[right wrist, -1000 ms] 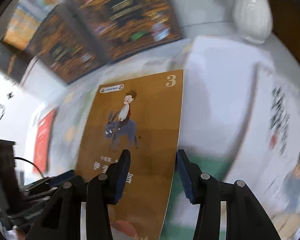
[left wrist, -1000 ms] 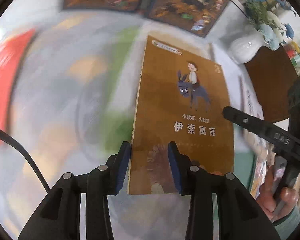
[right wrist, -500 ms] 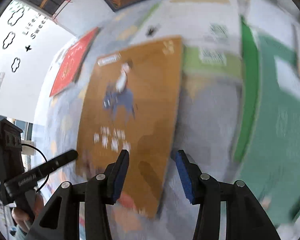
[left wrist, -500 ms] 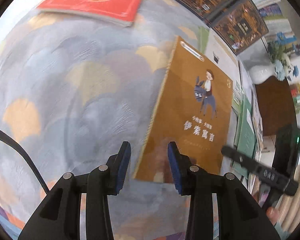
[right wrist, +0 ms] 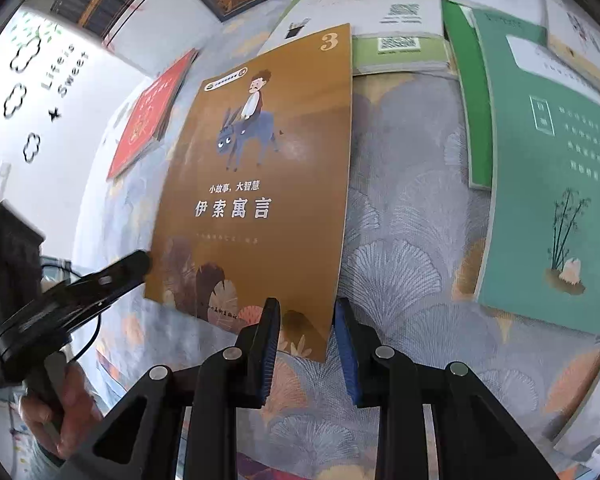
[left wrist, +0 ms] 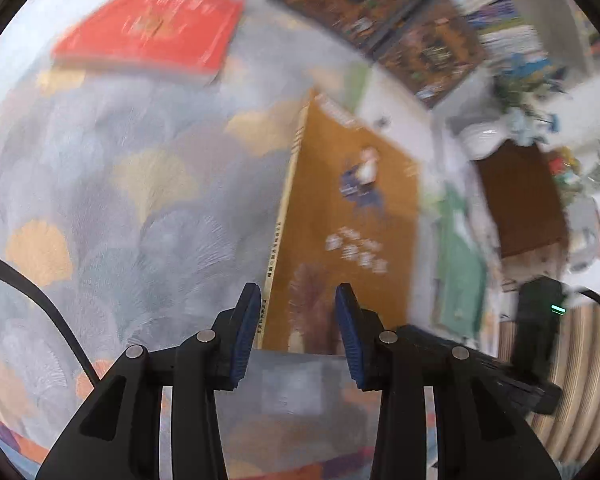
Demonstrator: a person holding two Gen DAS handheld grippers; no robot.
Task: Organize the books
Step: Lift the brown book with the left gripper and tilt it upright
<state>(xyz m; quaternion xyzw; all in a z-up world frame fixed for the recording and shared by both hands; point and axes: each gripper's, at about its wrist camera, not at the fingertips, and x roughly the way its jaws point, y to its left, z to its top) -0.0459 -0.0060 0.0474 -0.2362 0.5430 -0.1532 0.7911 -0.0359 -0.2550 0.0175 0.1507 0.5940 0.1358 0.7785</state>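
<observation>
A brown book (right wrist: 260,160) with a boy on a donkey on its cover lies face up, low over the fan-patterned tablecloth (right wrist: 400,220); I cannot tell whether it touches the cloth. My right gripper (right wrist: 307,340) is closing on the book's near right corner, its pads tight at that corner. My left gripper (left wrist: 297,320) has the brown book (left wrist: 340,220) at its near left corner, the spine against the left pad. In the right wrist view the left gripper (right wrist: 140,264) meets the book's lower left edge, held by a hand (right wrist: 60,412).
A red book (right wrist: 152,120) lies at the far left by a white wall. White and green books (right wrist: 396,20) sit behind the brown one, and a teal book (right wrist: 552,184) lies right. Dark-covered books (left wrist: 380,0), a white vase (left wrist: 484,140) and a brown wooden piece (left wrist: 520,200) stand beyond.
Both grippers carried the brown book from over the white books to above the patterned cloth, nearer the red book. The right gripper's jaws narrowed onto the book's corner.
</observation>
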